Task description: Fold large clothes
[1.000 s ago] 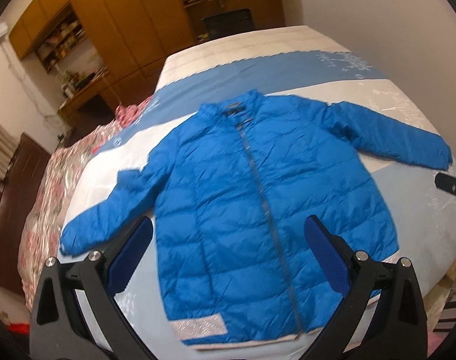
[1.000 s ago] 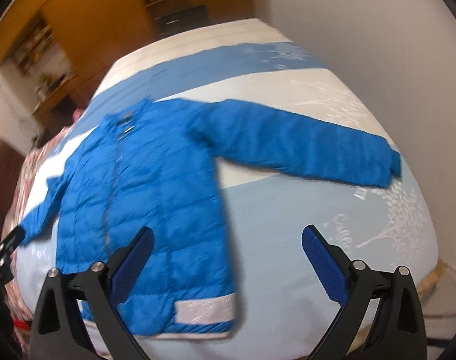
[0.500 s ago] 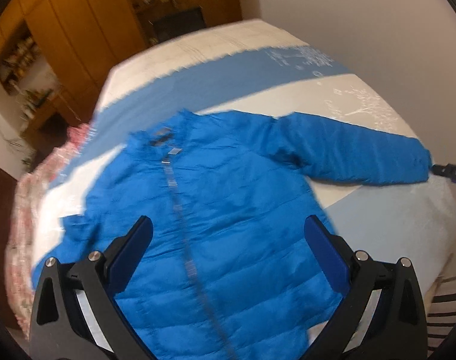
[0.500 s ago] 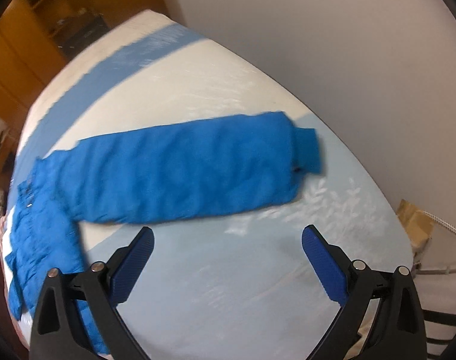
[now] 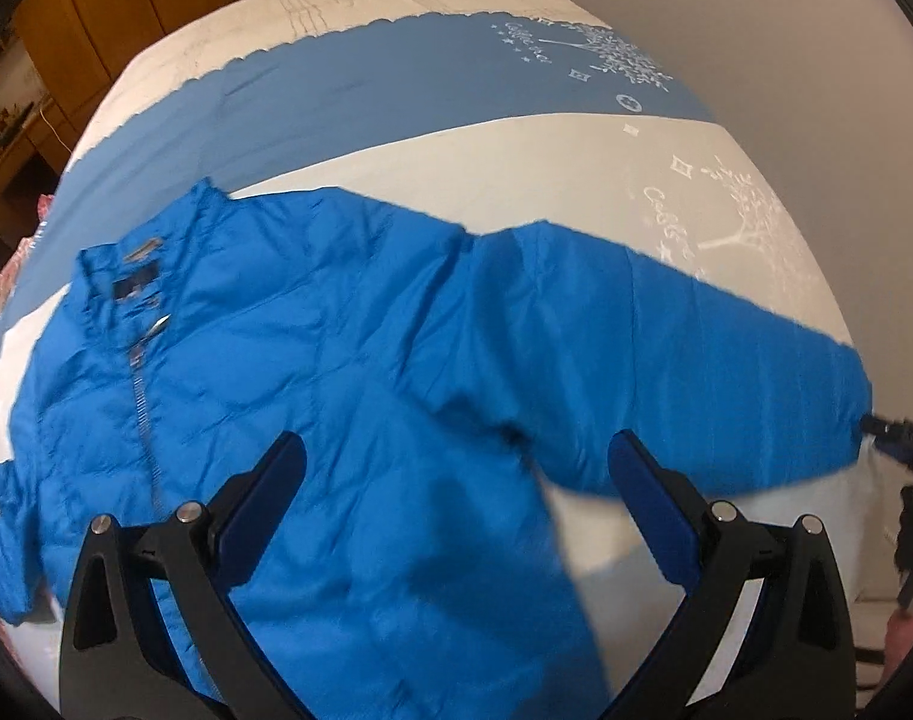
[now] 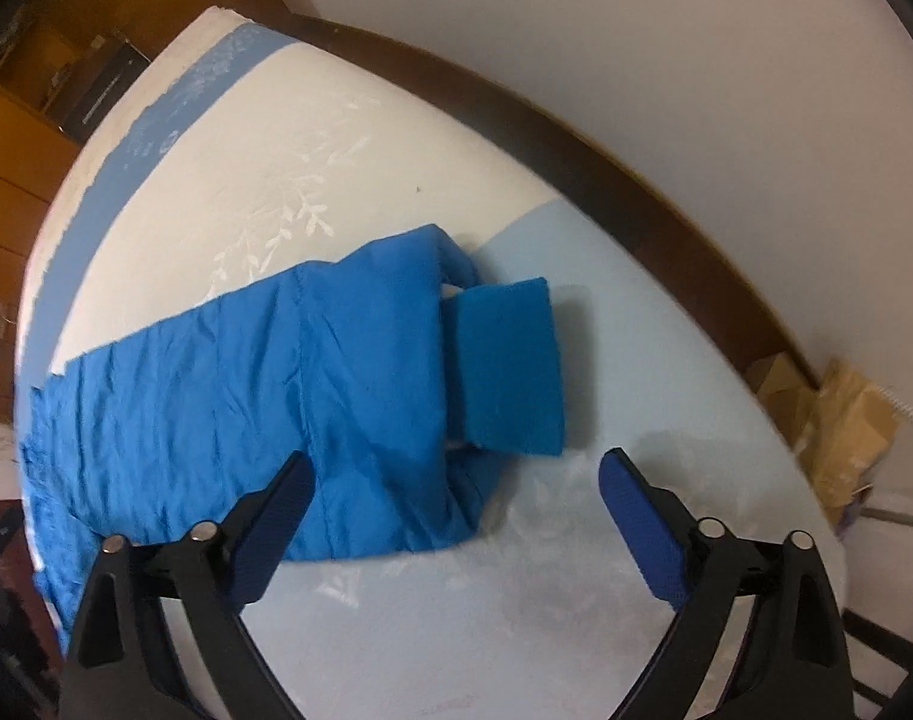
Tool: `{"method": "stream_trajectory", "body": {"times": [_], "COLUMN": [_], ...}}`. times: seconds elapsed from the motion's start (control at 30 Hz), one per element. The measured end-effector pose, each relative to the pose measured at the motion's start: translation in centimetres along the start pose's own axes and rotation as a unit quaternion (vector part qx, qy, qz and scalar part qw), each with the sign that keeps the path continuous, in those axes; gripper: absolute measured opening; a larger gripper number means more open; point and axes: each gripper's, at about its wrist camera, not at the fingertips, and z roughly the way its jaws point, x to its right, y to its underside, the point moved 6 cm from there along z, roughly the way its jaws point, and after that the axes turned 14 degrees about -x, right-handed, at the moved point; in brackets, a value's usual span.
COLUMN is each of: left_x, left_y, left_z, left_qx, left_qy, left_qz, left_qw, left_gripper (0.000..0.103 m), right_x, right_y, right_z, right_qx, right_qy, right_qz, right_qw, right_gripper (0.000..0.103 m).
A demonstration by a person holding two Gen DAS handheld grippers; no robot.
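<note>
A bright blue puffer jacket lies flat, front up and zipped, on the bed. Its right-hand sleeve stretches out to the right. My left gripper is open and empty, above the jacket's body near that sleeve's armpit. In the right wrist view the sleeve ends in a knit cuff. My right gripper is open and empty, just in front of the cuff end. The right gripper also shows at the sleeve's end in the left wrist view.
The bed sheet has blue, white and pale blue bands. A dark wooden bed frame and a white wall run along the right side. Wooden wardrobes stand beyond the bed. Cardboard lies on the floor by the wall.
Both grippers have moved to the right and closer to the bed. The left one now hangs over the jacket's right half. The right one has closed in on the sleeve cuff.
</note>
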Motion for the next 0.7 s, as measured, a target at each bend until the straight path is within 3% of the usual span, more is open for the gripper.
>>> {"method": "stream_trajectory", "body": {"times": [0.13, 0.23, 0.3, 0.37, 0.47, 0.53, 0.7], "left_x": [0.2, 0.3, 0.2, -0.2, -1.5, -3.0, -6.9], "left_y": [-1.7, -2.2, -2.2, -2.3, -2.0, -1.8, -1.3], "left_z": [1.6, 2.6, 3.3, 3.8, 3.6, 3.0, 1.1], "left_qx": [-0.012, -0.017, -0.023, -0.028, -0.029, -0.025, -0.006], "left_qy": [0.018, 0.024, 0.036, 0.041, 0.05, 0.056, 0.054], "left_qz": [-0.016, -0.016, -0.016, -0.021, -0.033, -0.042, -0.068], "left_qw": [0.9996, 0.9994, 0.999, 0.9985, 0.9978, 0.9972, 0.9962], "left_gripper": [0.099, 0.099, 0.096, 0.093, 0.082, 0.081, 0.081], "right_x": [0.4, 0.5, -0.4, -1.2, -3.2, -6.1, -14.9], "right_y": [-0.7, -0.9, -1.0, -1.0, -0.4, 0.3, 1.8], "right_z": [1.2, 1.7, 1.6, 1.2, -0.7, -2.5, -5.9], "right_qx": [-0.014, -0.008, -0.002, -0.003, 0.019, 0.034, 0.051], "right_qy": [-0.041, -0.023, -0.029, -0.056, -0.076, -0.124, -0.19], "right_qz": [0.014, 0.012, -0.002, 0.0, -0.021, -0.046, -0.131], "right_qw": [0.999, 1.0, 1.0, 0.998, 0.997, 0.991, 0.972], "right_gripper": [0.088, 0.079, 0.044, 0.034, 0.029, 0.027, 0.026]}}
